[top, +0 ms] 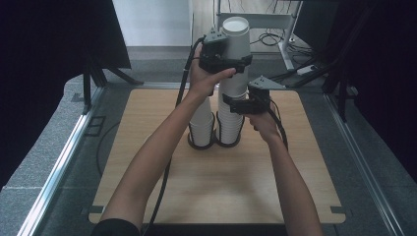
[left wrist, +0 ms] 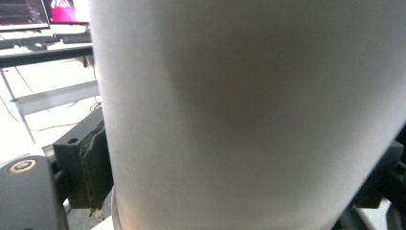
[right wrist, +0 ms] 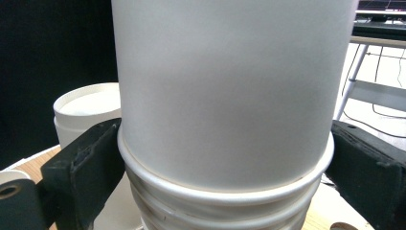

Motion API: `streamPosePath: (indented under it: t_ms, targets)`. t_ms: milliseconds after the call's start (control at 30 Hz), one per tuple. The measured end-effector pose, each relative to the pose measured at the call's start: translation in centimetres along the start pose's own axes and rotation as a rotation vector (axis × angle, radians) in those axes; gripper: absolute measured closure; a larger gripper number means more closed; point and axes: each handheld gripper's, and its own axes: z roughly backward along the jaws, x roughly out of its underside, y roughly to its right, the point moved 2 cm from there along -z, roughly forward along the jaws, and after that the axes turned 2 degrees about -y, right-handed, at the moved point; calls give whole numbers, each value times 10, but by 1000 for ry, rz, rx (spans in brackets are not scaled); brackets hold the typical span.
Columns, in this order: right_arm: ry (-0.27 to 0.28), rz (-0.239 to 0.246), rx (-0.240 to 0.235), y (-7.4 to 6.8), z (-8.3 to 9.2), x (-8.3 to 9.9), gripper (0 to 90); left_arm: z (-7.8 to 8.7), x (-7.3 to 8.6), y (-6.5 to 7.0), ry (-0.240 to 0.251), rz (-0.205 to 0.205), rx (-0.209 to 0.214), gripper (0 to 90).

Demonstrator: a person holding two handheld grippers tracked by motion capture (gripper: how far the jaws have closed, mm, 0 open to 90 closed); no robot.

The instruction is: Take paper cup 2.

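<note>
a top cup (top: 236, 46) is being separated from the right stack (top: 231, 123), which stands beside the left stack (top: 201, 130) near the middle of the bench (top: 147, 172); it is raised but not yet free. the left gripper (top: 223, 56) fingers are clamped on its wall; the right gripper (top: 246, 103) fingers pinch the stack's upper rims, holding it down.

2 cup stacks (top: 216, 129) block the table (top: 147, 162) centre; edges open.
</note>
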Motion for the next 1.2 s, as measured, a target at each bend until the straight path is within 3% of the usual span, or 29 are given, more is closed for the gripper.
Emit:
streamPosePath:
  t_ms: [200, 433, 800, 1200]
  targets:
    - [-3, 1, 0, 1, 0, 1, 44, 14, -15, -4, 41, 3, -12, 113]
    - [-5, -5, 5, 2, -1, 3, 50, 33, -25, -7, 86, 19, 8, 115]
    - [-6, 0, 6, 1, 0, 3, 54, 55, -17, -6, 94, 1, 26, 116]
    - [-12, 3, 17, 0, 3, 3, 61, 75, 12, -3, 58, -26, 51, 118]
